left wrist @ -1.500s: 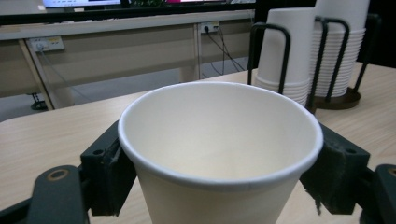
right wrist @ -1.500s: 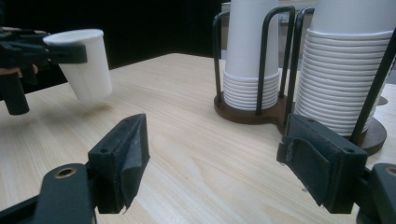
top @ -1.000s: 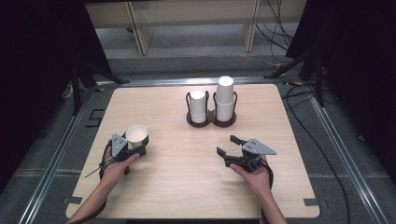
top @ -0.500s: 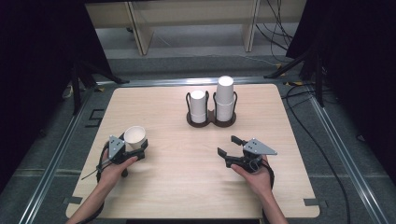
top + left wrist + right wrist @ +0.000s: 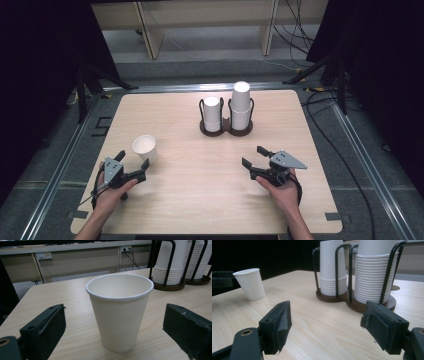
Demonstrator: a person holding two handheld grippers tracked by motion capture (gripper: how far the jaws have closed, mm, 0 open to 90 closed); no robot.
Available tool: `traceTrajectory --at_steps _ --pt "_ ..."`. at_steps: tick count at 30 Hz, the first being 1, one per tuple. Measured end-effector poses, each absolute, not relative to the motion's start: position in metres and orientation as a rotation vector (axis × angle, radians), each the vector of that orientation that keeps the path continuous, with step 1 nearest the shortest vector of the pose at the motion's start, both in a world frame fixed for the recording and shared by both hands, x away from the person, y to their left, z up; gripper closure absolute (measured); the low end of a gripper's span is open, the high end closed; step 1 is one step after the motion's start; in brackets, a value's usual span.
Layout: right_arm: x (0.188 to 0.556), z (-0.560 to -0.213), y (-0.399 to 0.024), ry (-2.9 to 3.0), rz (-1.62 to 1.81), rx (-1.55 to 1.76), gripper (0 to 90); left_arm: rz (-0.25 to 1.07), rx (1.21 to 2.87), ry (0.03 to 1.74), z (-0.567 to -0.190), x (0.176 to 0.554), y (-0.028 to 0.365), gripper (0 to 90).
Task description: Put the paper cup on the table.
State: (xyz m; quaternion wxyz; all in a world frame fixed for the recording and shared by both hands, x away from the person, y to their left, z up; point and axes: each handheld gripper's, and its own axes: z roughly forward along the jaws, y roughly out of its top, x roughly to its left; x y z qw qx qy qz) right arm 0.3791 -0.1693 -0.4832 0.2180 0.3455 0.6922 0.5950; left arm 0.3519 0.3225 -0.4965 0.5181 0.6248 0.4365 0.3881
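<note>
On the left part of the pale wooden table [image 5: 200,200], a white paper cup [image 5: 145,148] stands upright on its base, its open mouth facing up and its long axis vertical, narrowing toward the bottom. The left gripper [image 5: 131,164] sits just behind it on the person's side, held in the left hand [image 5: 111,192]. Its jaws have just been opening and now stand released, one on each side of the cup with clear table showing between each pad and the cup wall in the left gripper view [image 5: 119,312]; the cup is free of them.

Farther along, near the table's far middle, a dark wire cup holder with a brown double base [image 5: 226,127] carries two stacks of white paper cups turned mouth down, the left stack [image 5: 212,112] shorter than the right stack [image 5: 240,102]. It stands well apart from the single cup, and nothing lies between them.

At the right, the right gripper [image 5: 253,156] rests in the right hand [image 5: 282,192], its jaws spread wide with nothing between them, pointing toward the holder [image 5: 354,300] across bare table.
</note>
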Motion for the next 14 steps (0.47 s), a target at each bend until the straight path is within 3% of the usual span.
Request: traceTrajectory --at_steps 14 --pt "0.3766 -0.4890 -0.1716 1.891 1.654 0.959 23.1 0.965 1.475 1.071 -0.4991 0.3429 0.3210 4.1"
